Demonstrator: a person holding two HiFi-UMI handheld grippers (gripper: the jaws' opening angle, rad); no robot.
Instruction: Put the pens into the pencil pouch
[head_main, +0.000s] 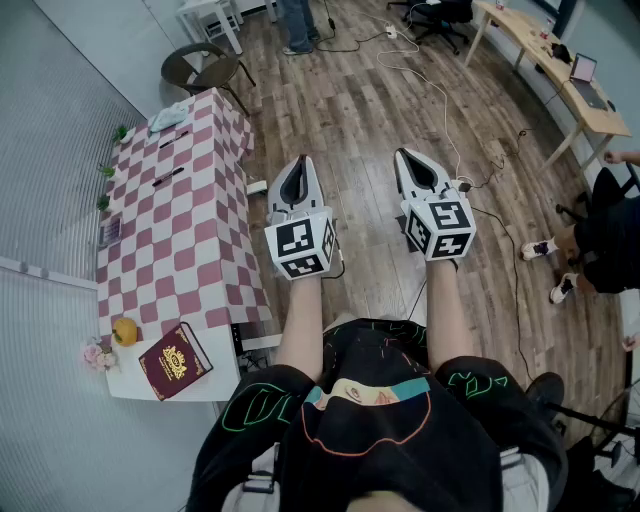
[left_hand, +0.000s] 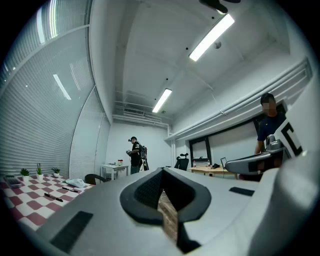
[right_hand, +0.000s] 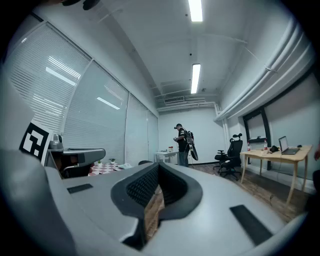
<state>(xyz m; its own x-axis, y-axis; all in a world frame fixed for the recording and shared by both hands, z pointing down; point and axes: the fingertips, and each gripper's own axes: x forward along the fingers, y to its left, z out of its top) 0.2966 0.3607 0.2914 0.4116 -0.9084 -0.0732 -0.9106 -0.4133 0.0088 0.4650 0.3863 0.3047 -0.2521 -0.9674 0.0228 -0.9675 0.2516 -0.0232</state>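
Note:
A table with a pink-and-white checked cloth (head_main: 190, 230) stands to my left. On its far end lies the pale teal pencil pouch (head_main: 168, 117), with two dark pens (head_main: 170, 140) (head_main: 168, 177) just short of it. The left gripper view shows the pouch (left_hand: 76, 183) and both pens (left_hand: 53, 197) (left_hand: 70, 189) low at the left. Both grippers hang level over the wooden floor, well to the right of the table. My left gripper (head_main: 299, 160) (left_hand: 162, 172) is shut and empty. My right gripper (head_main: 405, 153) (right_hand: 159, 167) is shut and empty too.
A dark red book (head_main: 175, 360), a yellow fruit (head_main: 125, 331) and small flowers (head_main: 95, 353) sit at the table's near end. A round chair (head_main: 205, 68) stands beyond it. A person (head_main: 295, 25) stands far off. A wooden desk (head_main: 545, 60), cables (head_main: 440, 100) and a seated person (head_main: 600, 230) are to the right.

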